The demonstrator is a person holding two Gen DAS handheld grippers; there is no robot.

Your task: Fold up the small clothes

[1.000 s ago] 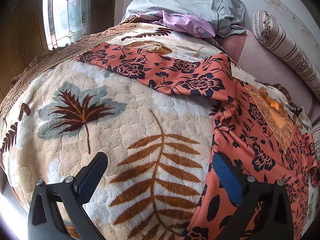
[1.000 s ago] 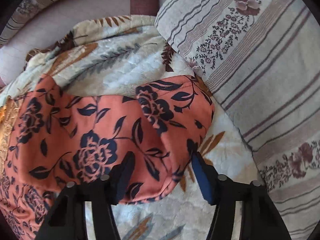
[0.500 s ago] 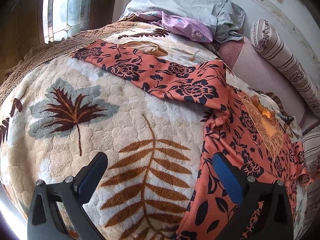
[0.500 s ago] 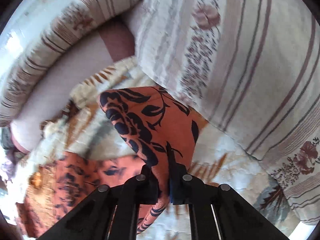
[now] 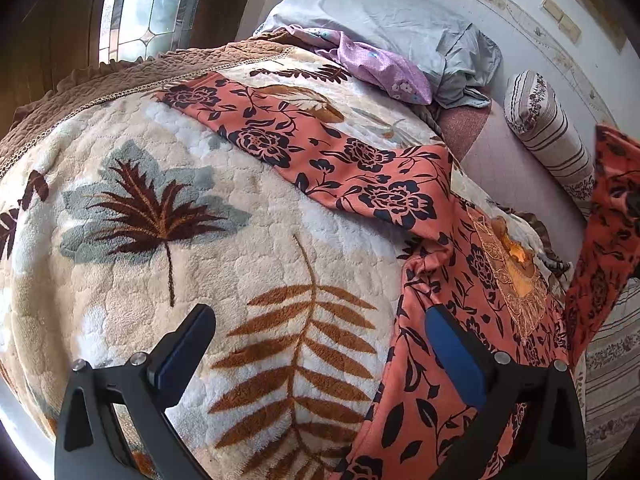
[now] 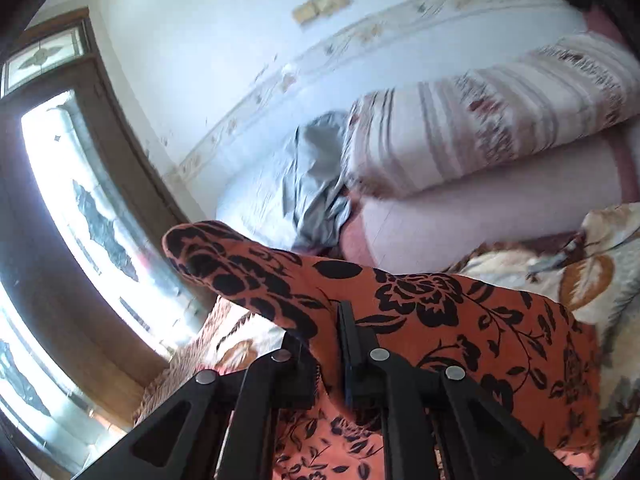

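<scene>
An orange dress with black flowers (image 5: pixel 360 176) lies spread on the leaf-patterned blanket (image 5: pixel 200 240). One sleeve stretches to the far left. Its body runs down to the right, with gold embroidery at the neck (image 5: pixel 516 280). My left gripper (image 5: pixel 320 344) is open and empty, low over the blanket, its right finger above the dress edge. My right gripper (image 6: pixel 326 332) is shut on the dress's right sleeve (image 6: pixel 400 300) and holds it lifted off the bed. The raised sleeve also shows at the right edge of the left wrist view (image 5: pixel 608 216).
A grey pillow (image 5: pixel 384 20) and a purple cloth (image 5: pixel 380 68) lie at the head of the bed. A striped bolster (image 5: pixel 548 128) lies on a pink cushion (image 5: pixel 504 168) by the wall. A glass window (image 5: pixel 152 4) is at the far left.
My right gripper closed on the right sleeve, lifted it off the bed and swung it up and leftward. My left gripper stayed open and shifted slightly.
</scene>
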